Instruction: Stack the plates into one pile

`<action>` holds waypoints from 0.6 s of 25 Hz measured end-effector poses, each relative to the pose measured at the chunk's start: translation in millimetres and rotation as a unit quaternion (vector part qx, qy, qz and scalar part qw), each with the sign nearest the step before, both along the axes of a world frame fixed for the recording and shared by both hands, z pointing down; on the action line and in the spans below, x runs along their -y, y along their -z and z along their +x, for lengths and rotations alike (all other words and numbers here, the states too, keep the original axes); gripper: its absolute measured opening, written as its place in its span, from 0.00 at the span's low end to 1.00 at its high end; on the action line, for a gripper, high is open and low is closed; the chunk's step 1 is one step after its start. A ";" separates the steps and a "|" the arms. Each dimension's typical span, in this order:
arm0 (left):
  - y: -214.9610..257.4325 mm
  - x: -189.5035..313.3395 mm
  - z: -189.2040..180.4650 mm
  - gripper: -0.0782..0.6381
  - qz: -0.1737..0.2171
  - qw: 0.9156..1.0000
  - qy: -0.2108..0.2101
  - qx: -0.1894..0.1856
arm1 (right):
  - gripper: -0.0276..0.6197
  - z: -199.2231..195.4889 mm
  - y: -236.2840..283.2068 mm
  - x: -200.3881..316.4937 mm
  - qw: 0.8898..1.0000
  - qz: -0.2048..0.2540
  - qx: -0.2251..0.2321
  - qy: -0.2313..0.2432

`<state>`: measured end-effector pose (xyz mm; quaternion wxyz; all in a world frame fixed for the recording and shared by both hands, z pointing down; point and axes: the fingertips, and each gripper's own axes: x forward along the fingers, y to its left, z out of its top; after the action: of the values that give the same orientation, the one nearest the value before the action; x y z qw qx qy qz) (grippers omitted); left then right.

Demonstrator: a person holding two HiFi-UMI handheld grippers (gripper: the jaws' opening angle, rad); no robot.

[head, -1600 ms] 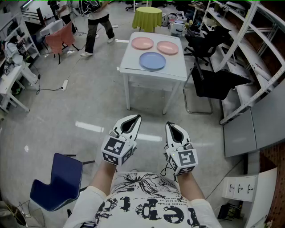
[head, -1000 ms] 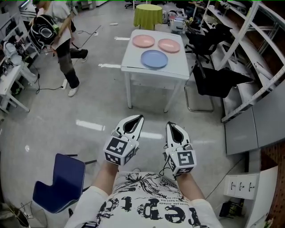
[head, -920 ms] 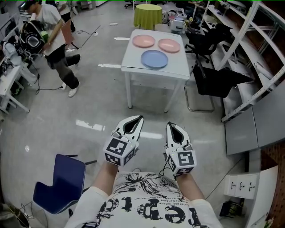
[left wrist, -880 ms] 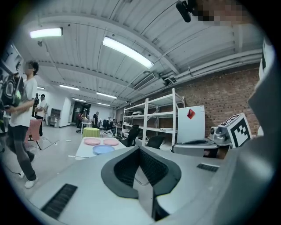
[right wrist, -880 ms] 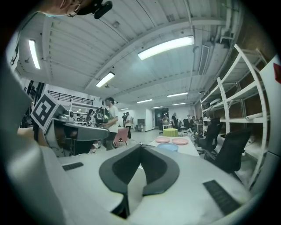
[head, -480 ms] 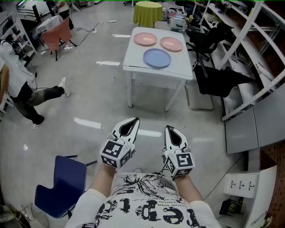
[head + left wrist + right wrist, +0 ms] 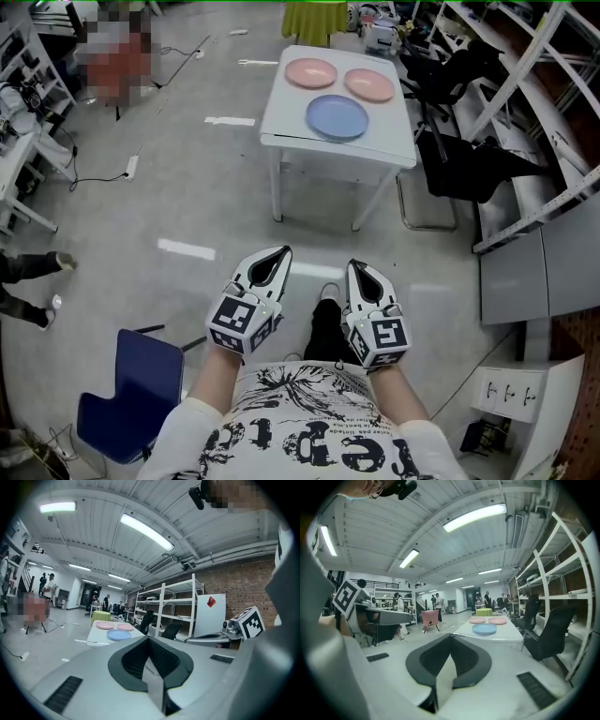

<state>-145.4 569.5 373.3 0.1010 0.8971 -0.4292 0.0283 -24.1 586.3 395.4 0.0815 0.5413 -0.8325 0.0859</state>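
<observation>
- One pink plate [image 7: 310, 72], a second pink plate [image 7: 368, 84] and a blue plate [image 7: 337, 116] lie flat on the table [image 7: 281, 117]. None sits on top of another yet.
- The table is white and stands far ahead of the person, across a wide bit of floor [image 7: 187, 206].
- The left gripper [image 7: 281, 253] is held low, close to the person's body. Its jaws are pressed together with nothing between them.
- The right gripper [image 7: 354, 266] is just beside it. Its jaws are pressed together too, and it holds nothing.
- I think the step now is getting to the table. Both grippers are too far away to reach a plate.
- To do it well, walk right up to the table first. Then spread the jaws wide before going for a plate. Pinch a plate by its rim, lift it and set it down flat on another one.
- Count: three plates, two pink and one blue. One table. Two grippers. One blue chair [image 7: 131, 380] by the person's left side.
</observation>
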 end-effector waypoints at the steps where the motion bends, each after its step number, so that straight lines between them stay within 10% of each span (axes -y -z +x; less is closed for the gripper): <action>1: -1.9 9.8 1.0 0.11 0.000 1.000 0.004 0.000 | 0.05 2.9 -2.2 10.1 1.000 0.000 0.001 0.001; 15: -3.7 226.0 80.4 0.11 -0.005 0.999 0.029 0.021 | 0.05 85.6 0.0 236.1 0.999 -0.002 0.006 0.032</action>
<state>-65.0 343.5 377.0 0.0976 0.8830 -0.4567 0.0460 61.5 350.2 395.4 0.0802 0.5140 -0.8495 0.0879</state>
